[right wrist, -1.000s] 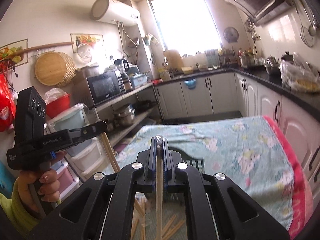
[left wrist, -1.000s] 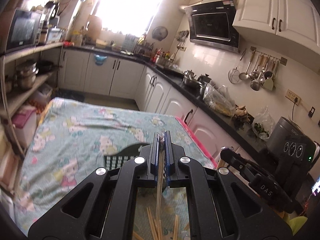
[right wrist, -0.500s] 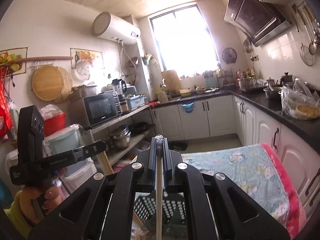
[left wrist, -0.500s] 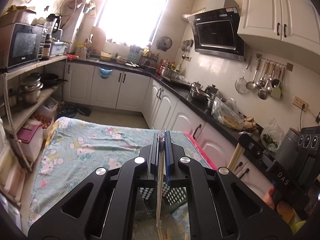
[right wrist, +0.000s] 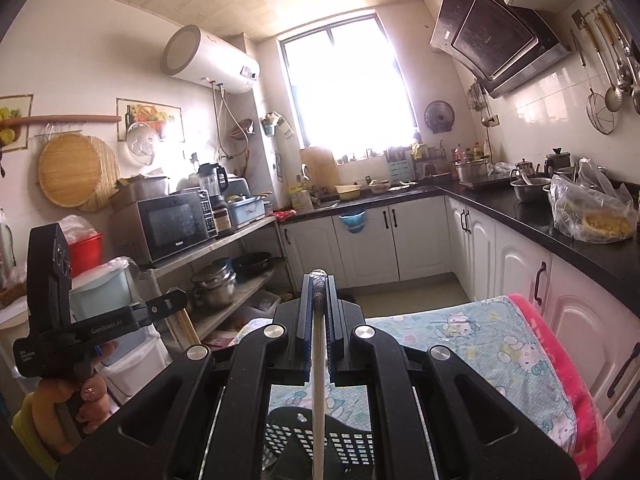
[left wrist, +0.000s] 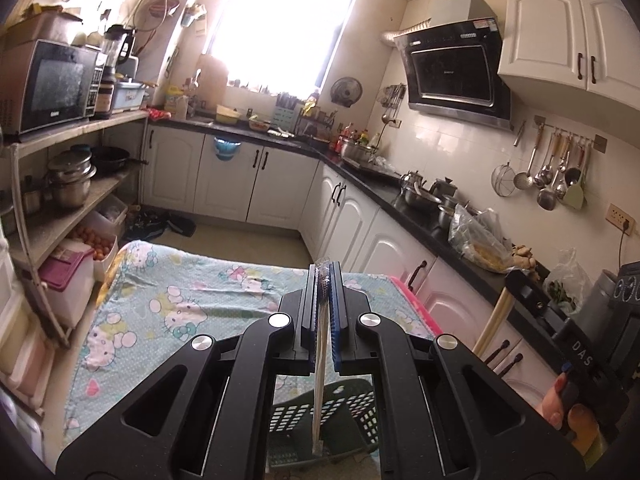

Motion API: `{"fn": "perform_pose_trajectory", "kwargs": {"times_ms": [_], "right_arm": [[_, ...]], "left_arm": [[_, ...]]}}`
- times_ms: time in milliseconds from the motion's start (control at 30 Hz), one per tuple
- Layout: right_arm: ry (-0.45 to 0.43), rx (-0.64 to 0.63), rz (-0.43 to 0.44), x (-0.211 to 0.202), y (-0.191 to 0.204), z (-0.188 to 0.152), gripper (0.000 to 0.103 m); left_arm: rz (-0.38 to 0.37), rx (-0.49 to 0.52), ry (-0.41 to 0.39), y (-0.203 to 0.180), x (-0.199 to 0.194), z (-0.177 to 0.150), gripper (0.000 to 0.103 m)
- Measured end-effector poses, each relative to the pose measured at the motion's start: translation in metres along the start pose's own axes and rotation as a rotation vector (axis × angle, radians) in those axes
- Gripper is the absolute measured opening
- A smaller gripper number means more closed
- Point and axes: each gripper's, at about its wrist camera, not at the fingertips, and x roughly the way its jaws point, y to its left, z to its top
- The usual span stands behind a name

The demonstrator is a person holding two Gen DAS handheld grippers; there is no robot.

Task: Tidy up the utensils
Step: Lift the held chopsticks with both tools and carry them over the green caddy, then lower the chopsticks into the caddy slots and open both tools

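Each clenched gripper, left (left wrist: 323, 280) and right (right wrist: 319, 286), is holding one pale chopstick (left wrist: 319, 380) hanging lengthwise above the dark slotted basket (left wrist: 340, 416).

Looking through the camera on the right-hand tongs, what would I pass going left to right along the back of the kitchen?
Round bamboo trays → microwave → blender → cutting board at the window → small wall fan → range hood → plastic bag on the counter.
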Motion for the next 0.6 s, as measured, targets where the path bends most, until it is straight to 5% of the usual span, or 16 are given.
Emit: {"fn": "perform_pose_trajectory", "kwargs": {"times_ms": [600], "right_arm": [[0.081, 0.016, -0.042, 0.034, -0.003, -0.046, 0.006]], "left_arm": [[0.082, 0.045, 0.069, 0.022, 0.037, -0.041, 0.003]]}}
